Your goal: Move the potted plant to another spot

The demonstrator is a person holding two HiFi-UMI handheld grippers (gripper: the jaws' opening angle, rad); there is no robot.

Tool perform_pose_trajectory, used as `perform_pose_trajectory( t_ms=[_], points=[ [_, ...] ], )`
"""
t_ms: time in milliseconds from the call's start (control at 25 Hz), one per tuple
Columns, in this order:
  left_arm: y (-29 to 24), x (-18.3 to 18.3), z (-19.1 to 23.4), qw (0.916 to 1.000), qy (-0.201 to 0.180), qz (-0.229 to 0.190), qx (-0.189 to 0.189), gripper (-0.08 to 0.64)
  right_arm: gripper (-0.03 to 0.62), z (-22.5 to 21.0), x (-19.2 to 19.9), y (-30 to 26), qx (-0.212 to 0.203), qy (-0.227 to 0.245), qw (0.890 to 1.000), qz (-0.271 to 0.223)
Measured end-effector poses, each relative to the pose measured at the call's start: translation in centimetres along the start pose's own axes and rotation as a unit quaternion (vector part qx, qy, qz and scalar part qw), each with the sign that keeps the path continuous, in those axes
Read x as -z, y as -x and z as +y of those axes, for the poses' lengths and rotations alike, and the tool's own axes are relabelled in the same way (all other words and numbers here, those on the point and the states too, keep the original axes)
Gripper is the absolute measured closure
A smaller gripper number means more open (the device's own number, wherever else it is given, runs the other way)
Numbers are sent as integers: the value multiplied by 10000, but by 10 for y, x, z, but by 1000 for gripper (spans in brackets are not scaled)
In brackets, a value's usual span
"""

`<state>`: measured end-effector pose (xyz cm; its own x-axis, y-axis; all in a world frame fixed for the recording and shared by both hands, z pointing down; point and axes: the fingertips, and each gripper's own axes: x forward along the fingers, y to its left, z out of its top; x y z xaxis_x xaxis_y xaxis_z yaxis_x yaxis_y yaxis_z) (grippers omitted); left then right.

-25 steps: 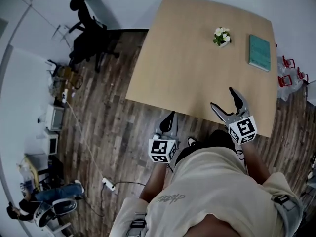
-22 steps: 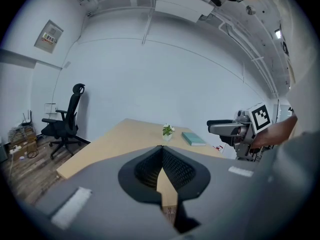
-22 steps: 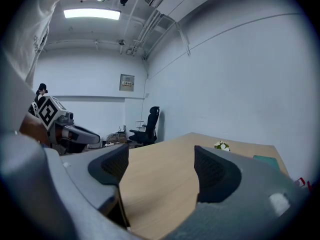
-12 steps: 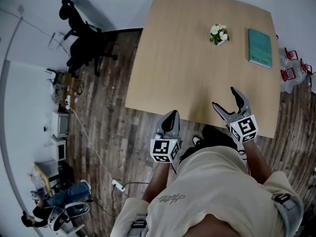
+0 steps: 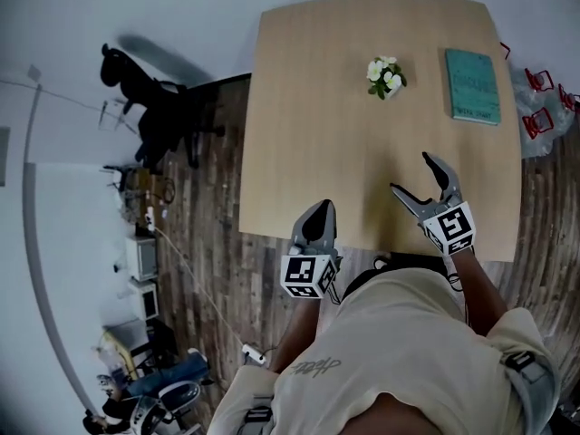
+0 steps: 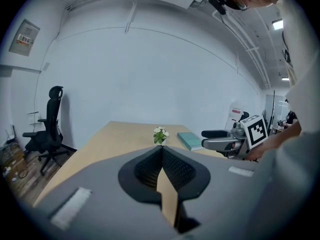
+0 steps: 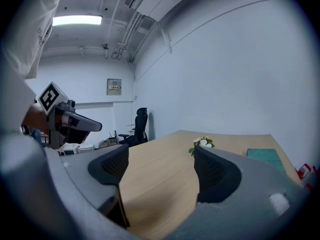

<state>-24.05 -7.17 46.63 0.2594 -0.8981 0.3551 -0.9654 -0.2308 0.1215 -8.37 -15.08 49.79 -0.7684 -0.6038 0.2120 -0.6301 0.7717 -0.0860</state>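
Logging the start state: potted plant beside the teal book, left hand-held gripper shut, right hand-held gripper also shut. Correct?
No: the right hand-held gripper is open, jaws wide apart, as the right gripper view shows. The potted plant beside the teal book and the shut left hand-held gripper are right.

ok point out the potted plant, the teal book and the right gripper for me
potted plant (image 5: pixel 385 75), head view, on its white flowers
teal book (image 5: pixel 472 85), head view, middle of its cover
right gripper (image 5: pixel 410 172), head view, midway between its open fingertips
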Motion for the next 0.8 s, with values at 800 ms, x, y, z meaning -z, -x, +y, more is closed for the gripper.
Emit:
perform_pose_trajectory(
  t_ms=[800],
  points=[
    [-73,-33,-11,9955,-509,-75,791,545,186,-68,21,22,1057,-188,9940,199]
  ],
)
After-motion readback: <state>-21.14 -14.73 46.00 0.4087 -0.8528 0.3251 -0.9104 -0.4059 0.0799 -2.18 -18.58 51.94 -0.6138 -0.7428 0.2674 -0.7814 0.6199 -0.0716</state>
